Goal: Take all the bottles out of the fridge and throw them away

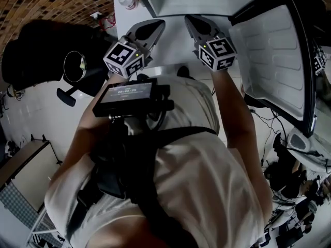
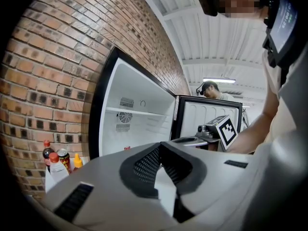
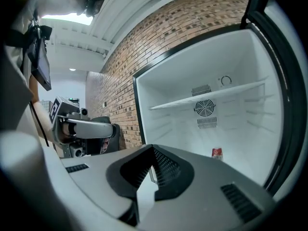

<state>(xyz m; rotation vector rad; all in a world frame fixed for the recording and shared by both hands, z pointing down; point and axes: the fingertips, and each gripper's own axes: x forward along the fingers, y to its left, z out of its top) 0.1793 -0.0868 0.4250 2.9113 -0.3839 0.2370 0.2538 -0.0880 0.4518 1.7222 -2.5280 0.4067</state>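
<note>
both my grippers are clenched with nothing between the jaws: the left gripper (image 2: 161, 147) has its dark pads meeting at the tips, and the right gripper (image 3: 153, 149) looks the same. they sit side by side in front of the open fridge (image 3: 240, 61), near each other but apart.

the bottles (image 2: 55, 165) are outside the fridge, bunched on a white surface just beside its left wall, against the brick wall (image 2: 57, 71). i can make out a dark bottle with a red cap (image 2: 47, 152), a pale, clear-looking bottle with a red cap in front of it, a small bottle with a yellow nozzle cap (image 2: 77, 162), and a red and dark can (image 2: 64, 158) between them. all stand upright, close together. from the head view they show only as a few red and white tops at the upper edge.

inside, the fridge is white, with one shelf (image 3: 207, 99) across it, a round fan grille under the shelf, and a small red item (image 3: 217, 152) low at the back; i can't tell what it is. the door (image 1: 274, 61) stands swung out to the right.
</note>
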